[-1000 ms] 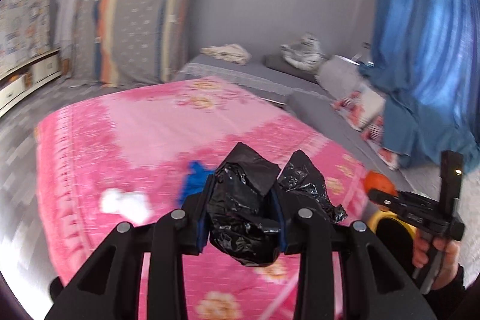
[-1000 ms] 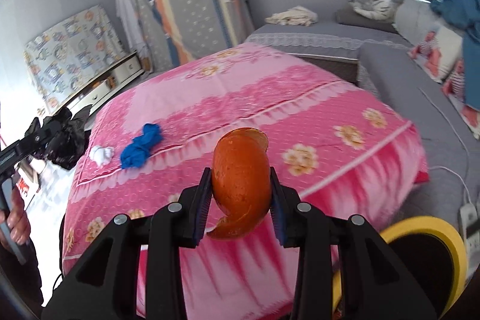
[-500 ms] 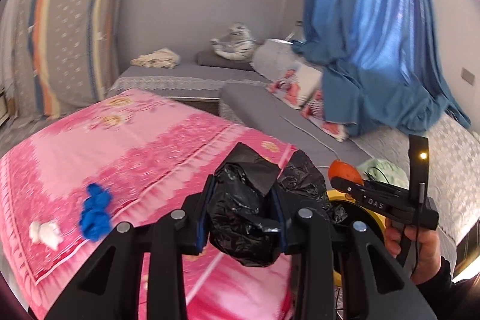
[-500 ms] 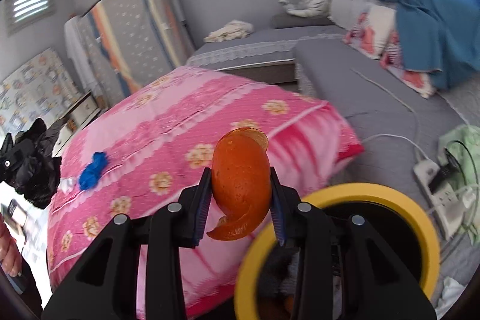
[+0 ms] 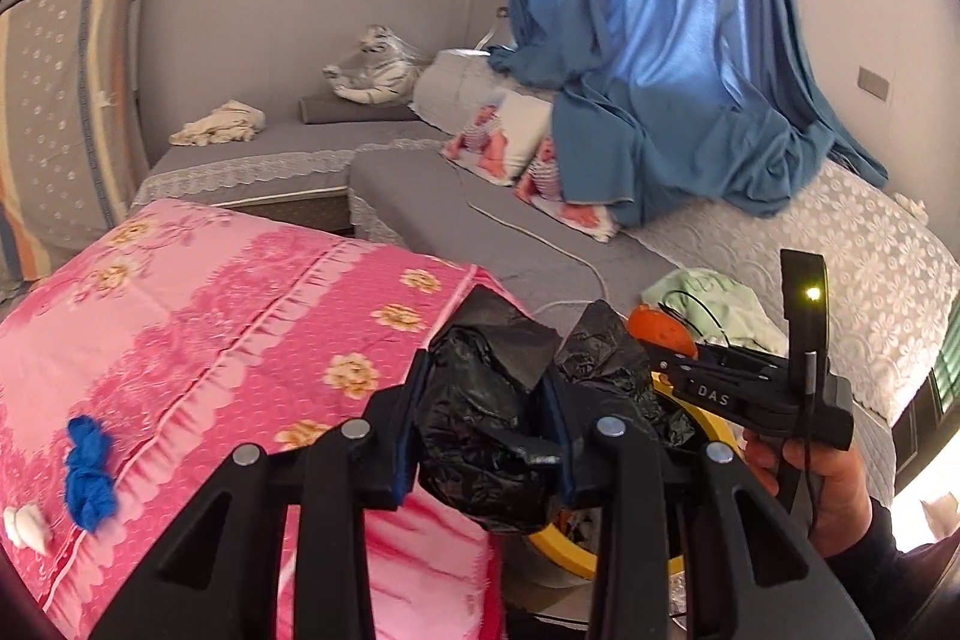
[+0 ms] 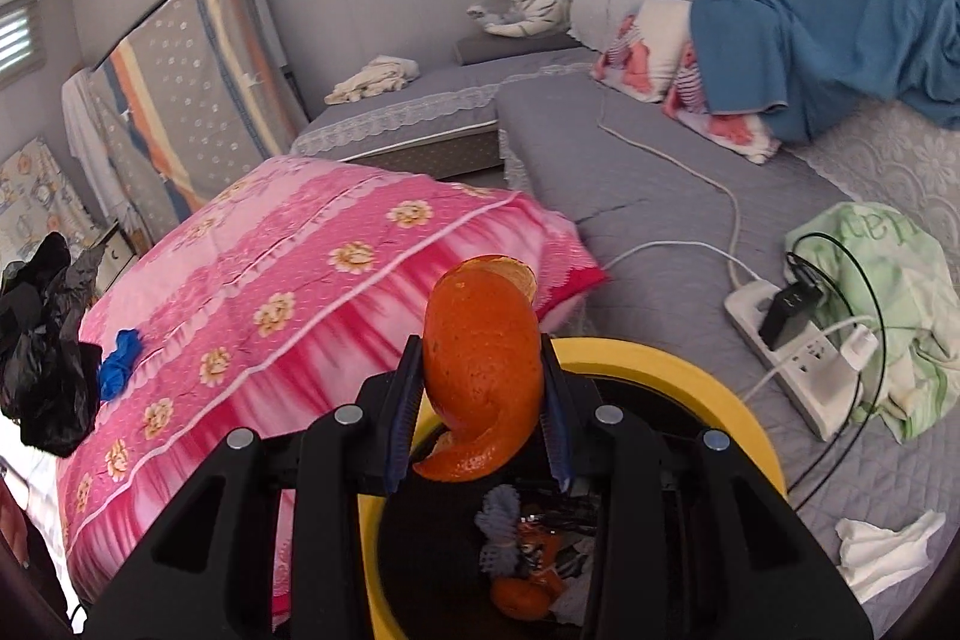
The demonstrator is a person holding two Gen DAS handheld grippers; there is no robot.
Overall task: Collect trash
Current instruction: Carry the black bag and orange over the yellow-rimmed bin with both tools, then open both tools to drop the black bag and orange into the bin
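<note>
Yellow bin rim [image 5: 717, 421] mostly hidden behind black bag [image 5: 486, 436]

Bright daylight, glowing through blue curtain [image 5: 678, 40]. Blown-out glare at lower right edge of left view. Heavy fisheye bending, dark vignette corners. Mostly sharp, soft shadows, slight edge blur.

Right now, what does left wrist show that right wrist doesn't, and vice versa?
Left wrist only: the hand holding the right gripper, and a white wad on the pink bedspread.

Right wrist only: trash inside the yellow bin, a power strip, a white tissue on the floor.

Both: the black bag in the left gripper, the orange peel, the blue scrap.
</note>
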